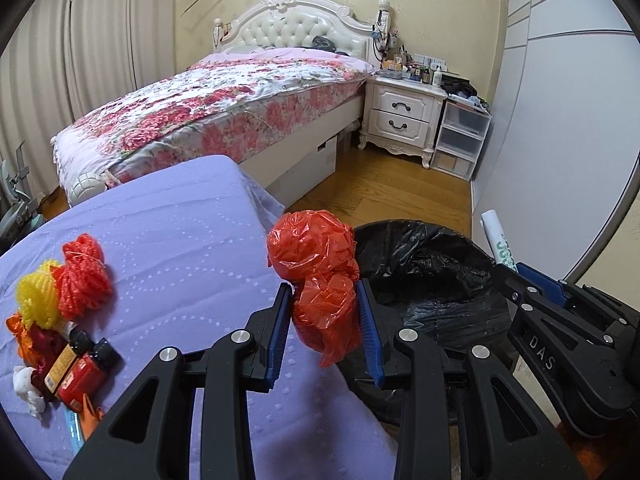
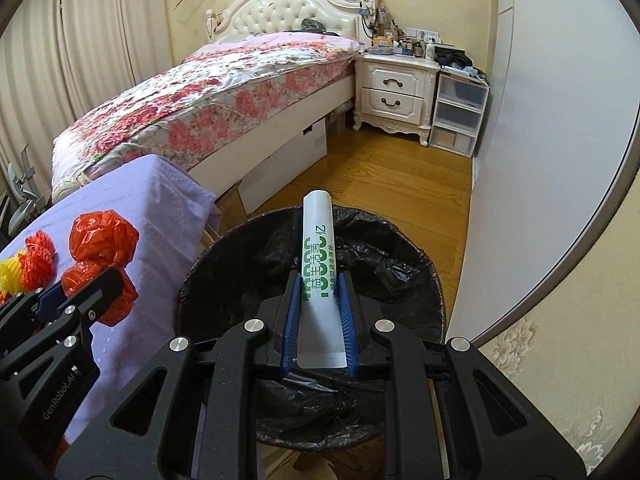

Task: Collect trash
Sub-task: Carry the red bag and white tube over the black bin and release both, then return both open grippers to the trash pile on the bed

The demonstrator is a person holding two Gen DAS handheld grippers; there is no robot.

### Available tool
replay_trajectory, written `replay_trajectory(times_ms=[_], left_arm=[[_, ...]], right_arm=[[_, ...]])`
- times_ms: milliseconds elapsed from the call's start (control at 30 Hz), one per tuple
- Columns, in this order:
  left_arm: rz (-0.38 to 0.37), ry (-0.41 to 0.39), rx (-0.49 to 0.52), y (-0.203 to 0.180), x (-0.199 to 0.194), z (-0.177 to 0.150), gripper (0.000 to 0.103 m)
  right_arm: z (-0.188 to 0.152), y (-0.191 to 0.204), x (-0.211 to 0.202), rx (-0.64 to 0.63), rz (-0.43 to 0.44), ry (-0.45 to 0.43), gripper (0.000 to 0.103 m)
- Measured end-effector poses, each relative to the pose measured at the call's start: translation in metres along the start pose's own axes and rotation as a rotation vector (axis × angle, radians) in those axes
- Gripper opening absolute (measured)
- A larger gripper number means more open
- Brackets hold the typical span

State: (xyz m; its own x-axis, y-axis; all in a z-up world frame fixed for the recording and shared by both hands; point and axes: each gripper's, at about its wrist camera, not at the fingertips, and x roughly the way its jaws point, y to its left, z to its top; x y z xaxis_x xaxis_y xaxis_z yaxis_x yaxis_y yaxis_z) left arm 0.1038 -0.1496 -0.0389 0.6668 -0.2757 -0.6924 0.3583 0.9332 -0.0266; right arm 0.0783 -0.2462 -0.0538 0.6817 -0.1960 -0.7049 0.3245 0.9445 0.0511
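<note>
The left gripper (image 1: pixel 325 320) is clamped on a crumpled red plastic bag (image 1: pixel 316 276), holding it up at the table's edge, just beside the rim of the trash bin (image 1: pixel 460 248) and not yet over its mouth. The right gripper (image 2: pixel 320 316) is clenched on a white tube (image 2: pixel 318 256) with green print, and the tube hangs directly over the bin's opening, pointing away from the camera. The bin is lined with a black bag (image 2: pixel 384 264); nothing can be made out lying inside it, though its bottom is dark and partly hidden by the gripper.

On the purple tablecloth (image 1: pixel 180 240), well away from the bin toward the far side of the table, a heap of trash waits: a red mesh net (image 1: pixel 82 276), a yellow mesh net (image 1: pixel 38 300), two small red bottles (image 1: pixel 82 368) with dark caps, some orange wrapping (image 1: pixel 18 332) and a white crumpled bit (image 1: pixel 28 392).

Judging from this, the job looks early to midway: two pieces are lifted and close to being dropped, the tube nearer to that than the plastic bag, while the whole heap on the tablecloth is left to collect.
</note>
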Motion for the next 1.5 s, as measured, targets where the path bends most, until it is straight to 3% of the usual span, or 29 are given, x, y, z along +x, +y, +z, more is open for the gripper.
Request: replay_trajectory(times_ms=[400, 467, 533, 700, 1100, 1500], left_arm=[[0.004, 0.029, 0.023, -0.01, 0.024, 0.008, 0.036], [0.009, 0.031, 0.021, -0.011, 0.026, 0.009, 0.043], [0.017, 0.028, 0.017, -0.012, 0.026, 0.008, 0.056], [0.037, 0.019, 0.023, -0.012, 0.024, 0.007, 0.073], [0.071, -0.002, 0.019, -0.004, 0.008, 0.006, 0.076], [0.149, 0.023, -0.044, 0.044, -0.024, -0.022, 0.076]], right_arm=[[0.0, -0.016, 0.019, 0.036, -0.015, 0.033, 0.02], [0.0, -0.017, 0.02, 0.039, -0.016, 0.035, 0.022], [0.0, -0.018, 0.02, 0.042, -0.019, 0.032, 0.033], [0.002, -0.02, 0.016, 0.049, -0.026, 0.024, 0.035], [0.006, -0.019, 0.0, 0.052, -0.031, -0.003, 0.046], [-0.014, 0.015, -0.018, -0.008, 0.02, 0.011, 0.049]])
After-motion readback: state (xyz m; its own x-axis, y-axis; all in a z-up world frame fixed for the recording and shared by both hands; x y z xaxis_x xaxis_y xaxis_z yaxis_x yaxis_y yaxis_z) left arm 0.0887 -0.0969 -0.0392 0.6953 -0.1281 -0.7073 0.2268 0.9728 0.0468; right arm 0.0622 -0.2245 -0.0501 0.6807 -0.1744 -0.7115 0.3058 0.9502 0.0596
